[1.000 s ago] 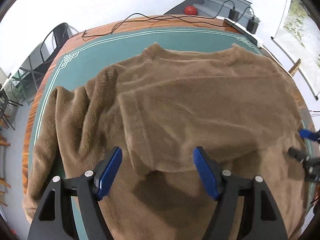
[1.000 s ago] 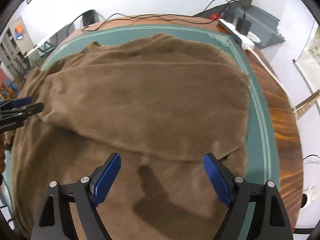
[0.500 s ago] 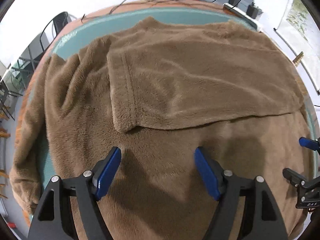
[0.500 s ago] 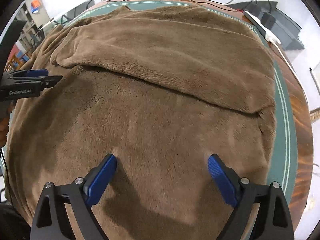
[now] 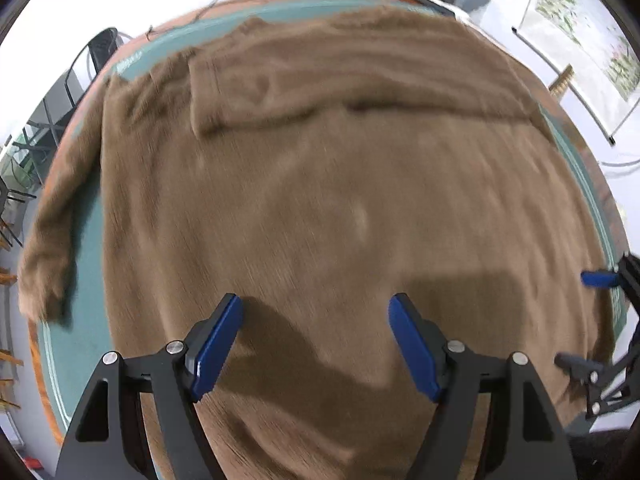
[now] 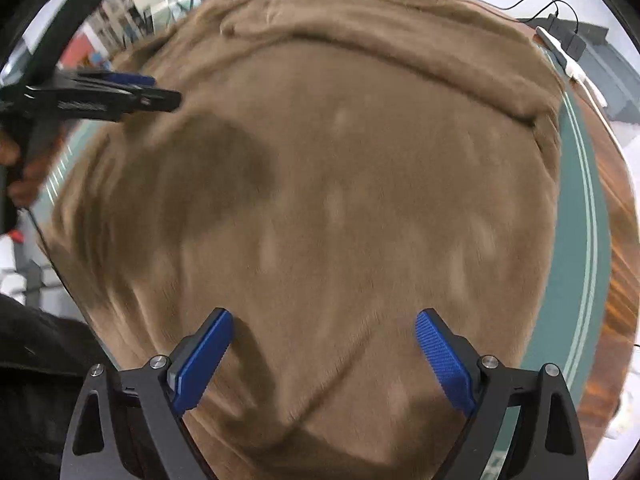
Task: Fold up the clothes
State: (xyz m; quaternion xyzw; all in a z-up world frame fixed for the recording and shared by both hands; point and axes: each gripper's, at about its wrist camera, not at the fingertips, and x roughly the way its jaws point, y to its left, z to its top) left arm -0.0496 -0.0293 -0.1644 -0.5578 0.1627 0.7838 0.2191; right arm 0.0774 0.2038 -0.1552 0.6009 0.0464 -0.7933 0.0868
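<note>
While both grippers are hanging over it, the brown fleece top (image 5: 320, 200) is lying spread across nearly the whole surface (image 5: 84, 280), which is covered in green with a pale border line and a wooden rim. One sleeve (image 5: 48, 240) is trailing toward the left edge, its cuff reaching close to the rim. Along the far edge, a strip of the top is lying folded back over itself, making a doubled band (image 5: 340, 80) running from side to side.

The left gripper (image 5: 316, 344) is hovering above the near part of the top with its jaws standing wide apart and nothing between them; its blue pads (image 5: 216, 344) are casting a shadow on the fleece. The right gripper (image 6: 324, 356) is doing much the same nearer the right edge, jaws spread wide and empty above the fabric. Whether either is brushing the cloth, I cannot tell, since both views are blurred.

A hand (image 6: 24, 176) is showing at the left of the right view, gripping a handle. A white power strip (image 6: 568, 60) with black cables is sitting at the far right corner.
</note>
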